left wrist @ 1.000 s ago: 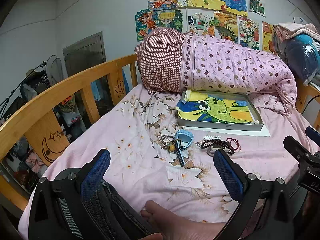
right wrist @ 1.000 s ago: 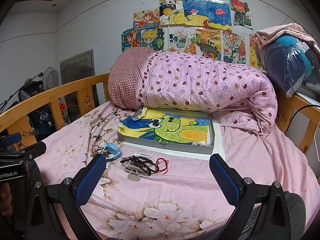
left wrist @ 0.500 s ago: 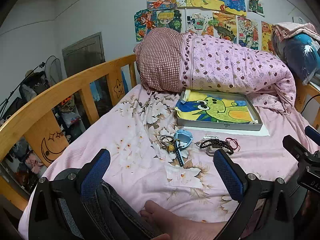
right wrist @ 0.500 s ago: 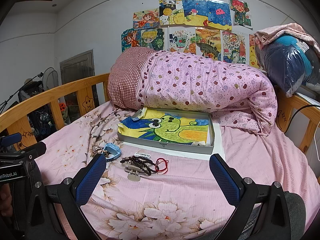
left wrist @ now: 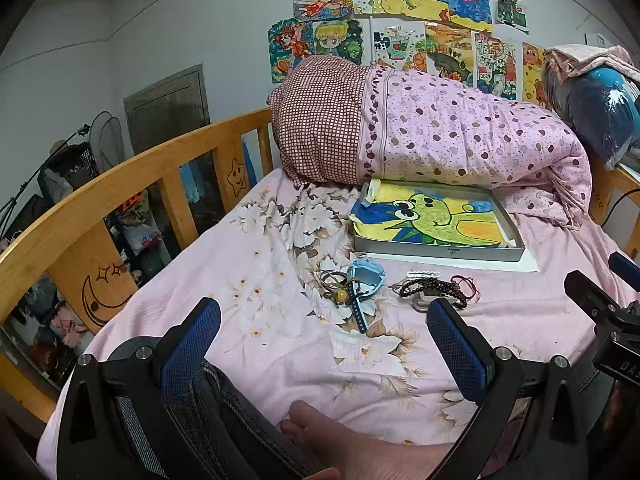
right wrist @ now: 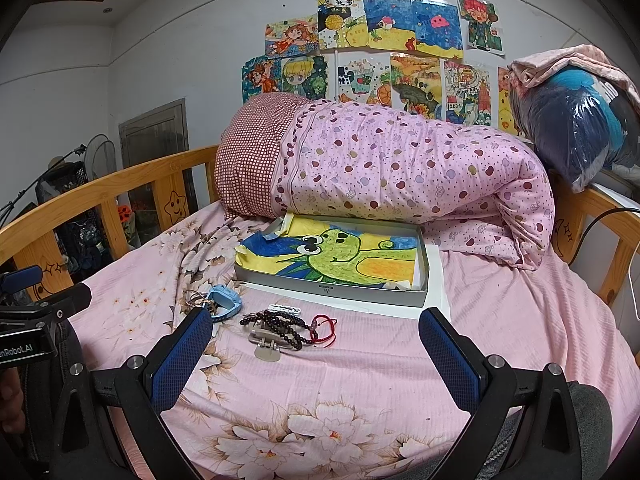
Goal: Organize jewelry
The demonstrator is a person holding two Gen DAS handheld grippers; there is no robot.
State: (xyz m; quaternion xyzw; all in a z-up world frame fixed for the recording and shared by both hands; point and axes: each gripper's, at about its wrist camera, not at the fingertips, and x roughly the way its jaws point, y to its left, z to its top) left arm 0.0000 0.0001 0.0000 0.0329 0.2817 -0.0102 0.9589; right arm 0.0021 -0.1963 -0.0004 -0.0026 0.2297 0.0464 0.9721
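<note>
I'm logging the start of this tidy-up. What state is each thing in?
Left tongs: open, empty.
Right tongs: open, empty.
Grey box: lidless, holding a drawing.
Bead bracelet: loose on the bed.
Blue watch: lying unfastened.
Quilt: rolled up.

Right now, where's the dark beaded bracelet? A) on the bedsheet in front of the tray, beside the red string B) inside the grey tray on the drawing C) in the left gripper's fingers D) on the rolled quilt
A: the dark beaded bracelet lies on the bedsheet in front of the grey tray, with the red string at its right end; both grippers are open and hold nothing.
</note>
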